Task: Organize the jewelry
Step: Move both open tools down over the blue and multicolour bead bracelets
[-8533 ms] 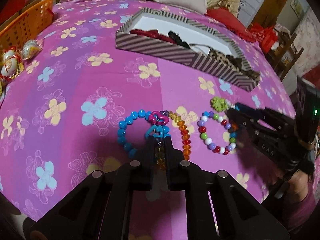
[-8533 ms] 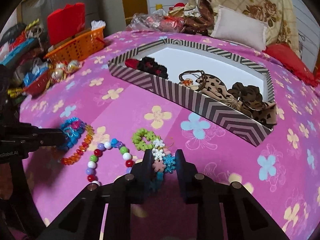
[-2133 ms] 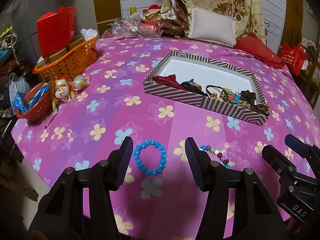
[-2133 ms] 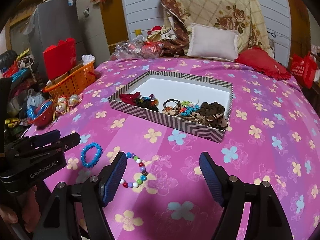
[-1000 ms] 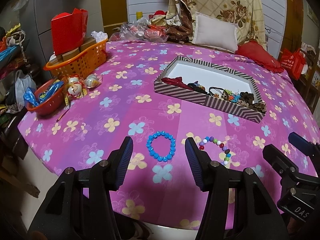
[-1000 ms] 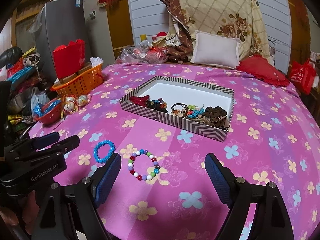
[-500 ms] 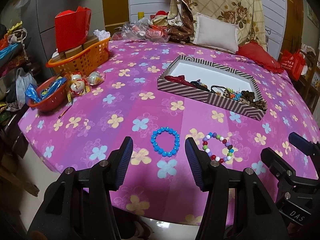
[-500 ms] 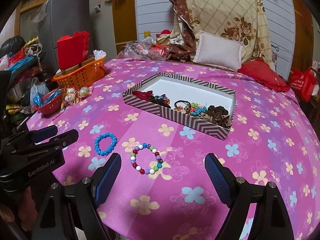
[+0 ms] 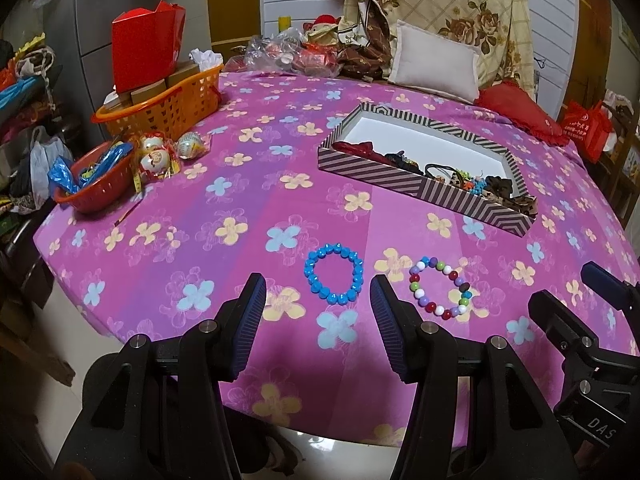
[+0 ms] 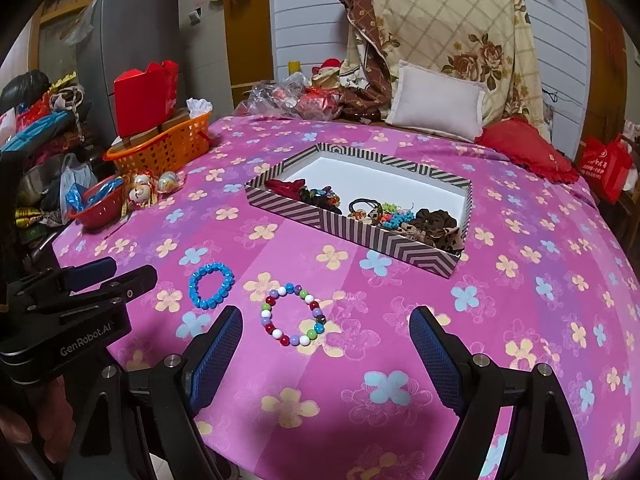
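A blue bead bracelet (image 9: pixel 334 274) and a multicoloured bead bracelet (image 9: pixel 440 292) lie side by side on the pink flowered cloth near its front edge; both also show in the right wrist view, blue (image 10: pixel 211 285) and multicoloured (image 10: pixel 293 315). A striped box (image 9: pixel 424 190) holding hair ties and jewelry sits behind them, also in the right wrist view (image 10: pixel 352 230). My left gripper (image 9: pixel 318 312) is open and empty, held back above the blue bracelet. My right gripper (image 10: pixel 326 350) is open and empty, back from the multicoloured bracelet.
An orange basket (image 9: pixel 160 104) with a red box, a red bowl (image 9: pixel 94 184) and wrapped round ornaments (image 9: pixel 160 156) stand at the left. Pillows (image 10: pixel 438 100) and bags lie at the back. The table's front edge (image 9: pixel 280 416) drops to the floor.
Both grippers have pulled back and up from the table, so more of the cloth and its front edge show. The bracelets lie where they were.
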A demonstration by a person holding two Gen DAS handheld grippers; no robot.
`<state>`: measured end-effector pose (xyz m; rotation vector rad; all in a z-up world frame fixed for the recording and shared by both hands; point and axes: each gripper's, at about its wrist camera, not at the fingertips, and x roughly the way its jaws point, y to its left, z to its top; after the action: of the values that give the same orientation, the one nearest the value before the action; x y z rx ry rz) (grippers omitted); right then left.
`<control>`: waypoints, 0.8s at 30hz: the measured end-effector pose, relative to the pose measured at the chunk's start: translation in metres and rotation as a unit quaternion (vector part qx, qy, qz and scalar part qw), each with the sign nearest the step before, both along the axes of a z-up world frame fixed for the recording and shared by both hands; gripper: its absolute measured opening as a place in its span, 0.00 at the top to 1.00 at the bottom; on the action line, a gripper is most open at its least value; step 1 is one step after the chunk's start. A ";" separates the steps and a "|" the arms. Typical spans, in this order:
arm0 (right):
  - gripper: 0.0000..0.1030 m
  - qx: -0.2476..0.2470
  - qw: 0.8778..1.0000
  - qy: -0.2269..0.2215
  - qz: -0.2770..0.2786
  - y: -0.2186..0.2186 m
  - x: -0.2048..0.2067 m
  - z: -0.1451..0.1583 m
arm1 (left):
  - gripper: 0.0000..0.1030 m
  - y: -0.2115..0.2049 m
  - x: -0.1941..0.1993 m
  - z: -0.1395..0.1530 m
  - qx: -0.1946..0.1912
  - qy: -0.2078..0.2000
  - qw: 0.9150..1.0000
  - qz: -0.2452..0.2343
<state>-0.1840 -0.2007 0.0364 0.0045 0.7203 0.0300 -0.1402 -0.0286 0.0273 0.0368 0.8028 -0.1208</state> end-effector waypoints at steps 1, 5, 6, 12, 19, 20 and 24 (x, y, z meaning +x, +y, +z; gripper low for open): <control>0.19 -0.001 1.000 0.000 0.000 0.000 0.000 -0.001 | 0.48 0.000 0.000 0.000 0.000 0.000 1.000 0.000; 0.19 -0.006 1.000 0.002 0.001 0.001 -0.001 -0.003 | 0.48 0.001 0.000 -0.004 -0.001 0.004 1.000 0.001; 0.19 -0.007 1.000 0.002 0.001 0.001 -0.001 -0.004 | 0.48 0.002 0.000 -0.005 -0.001 0.005 1.000 0.001; 0.19 -0.005 1.000 0.006 0.001 0.000 -0.001 -0.007 | 0.48 0.005 0.000 -0.010 -0.001 0.012 1.000 0.005; 0.19 -0.019 1.000 0.009 0.008 0.005 0.000 -0.013 | 0.48 0.010 0.001 -0.015 -0.001 0.017 1.000 0.014; 0.19 -0.021 1.000 0.010 0.009 0.006 0.001 -0.013 | 0.48 0.010 0.001 -0.015 -0.001 0.017 1.000 0.014; 0.19 -0.018 1.000 0.012 0.011 0.006 0.003 -0.016 | 0.48 0.010 0.002 -0.016 0.000 0.017 1.000 0.015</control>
<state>-0.1812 -0.1950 0.0204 -0.0372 0.7450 0.0389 -0.1385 -0.0188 0.0111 0.0238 0.8375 -0.0938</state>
